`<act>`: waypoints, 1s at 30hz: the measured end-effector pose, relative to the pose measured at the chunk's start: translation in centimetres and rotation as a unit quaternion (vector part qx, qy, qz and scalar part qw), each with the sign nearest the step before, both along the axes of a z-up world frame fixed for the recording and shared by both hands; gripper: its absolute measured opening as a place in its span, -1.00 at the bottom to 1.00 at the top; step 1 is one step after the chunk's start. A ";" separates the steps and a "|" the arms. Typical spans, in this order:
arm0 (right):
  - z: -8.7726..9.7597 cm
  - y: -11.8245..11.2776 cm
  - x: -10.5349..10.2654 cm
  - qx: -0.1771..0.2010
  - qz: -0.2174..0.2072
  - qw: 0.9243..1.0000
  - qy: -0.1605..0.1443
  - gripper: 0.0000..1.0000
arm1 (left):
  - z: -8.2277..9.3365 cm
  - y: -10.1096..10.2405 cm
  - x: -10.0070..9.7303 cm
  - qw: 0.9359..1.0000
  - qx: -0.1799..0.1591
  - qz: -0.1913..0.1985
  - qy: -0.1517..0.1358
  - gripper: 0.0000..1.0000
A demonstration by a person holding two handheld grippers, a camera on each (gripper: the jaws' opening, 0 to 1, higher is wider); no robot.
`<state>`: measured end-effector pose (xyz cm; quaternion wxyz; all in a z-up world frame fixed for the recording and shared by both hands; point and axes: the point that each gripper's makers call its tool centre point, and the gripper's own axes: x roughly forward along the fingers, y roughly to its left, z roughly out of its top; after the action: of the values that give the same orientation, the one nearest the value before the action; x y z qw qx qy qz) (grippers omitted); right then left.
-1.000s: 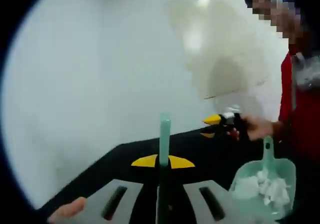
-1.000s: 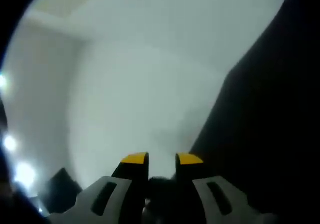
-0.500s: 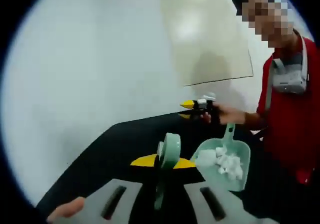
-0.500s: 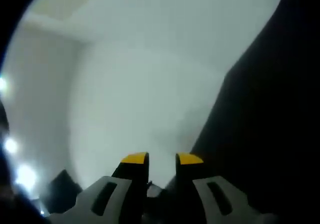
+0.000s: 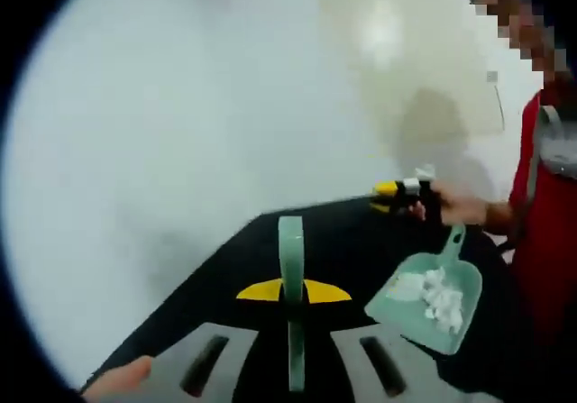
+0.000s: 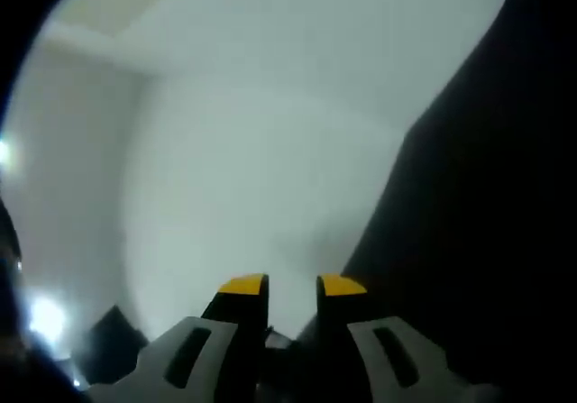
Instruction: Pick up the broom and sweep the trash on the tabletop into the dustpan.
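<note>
In the left gripper view, the left tongs [image 5: 293,291] are seen closed on the pale green plastic broom handle [image 5: 291,272], which stands up between the yellow-tipped jaws; the brush end is not visible. Beyond them, on the black counter [image 5: 225,277], the mint green plastic dustpan [image 5: 428,299] is seen holding a heap of white crumpled paper scraps [image 5: 437,293], so the sweeping is judged largely done; no loose trash can be made out on the visible part of the counter, though blur limits this. The dustpan handle is reached by the right tongs [image 5: 397,197]; in the right gripper view these tongs [image 6: 293,286] are nearly closed, and whether something is gripped cannot be told.
</note>
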<state>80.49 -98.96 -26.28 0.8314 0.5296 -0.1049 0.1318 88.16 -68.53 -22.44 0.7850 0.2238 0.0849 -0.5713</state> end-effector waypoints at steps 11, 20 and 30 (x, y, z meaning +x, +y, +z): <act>-0.3 0.1 0.1 -0.004 -0.001 1.000 0.006 -0.53 | 0.5 -4.4 1.5 0.996 -0.004 -0.092 0.016 -0.92; -0.4 0.3 0.1 0.000 0.001 1.000 0.012 -0.53 | -1.1 -4.5 0.2 0.976 -0.019 -0.217 0.014 -0.93; -0.5 -0.3 0.1 0.028 -0.002 1.000 0.006 -0.53 | -3.0 -4.6 -4.1 0.947 0.048 -0.318 -0.016 -0.92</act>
<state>80.55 -99.23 -26.74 0.8170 0.5533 -0.1044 0.1243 84.07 -73.14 -25.46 0.5524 0.2858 0.0247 -0.7827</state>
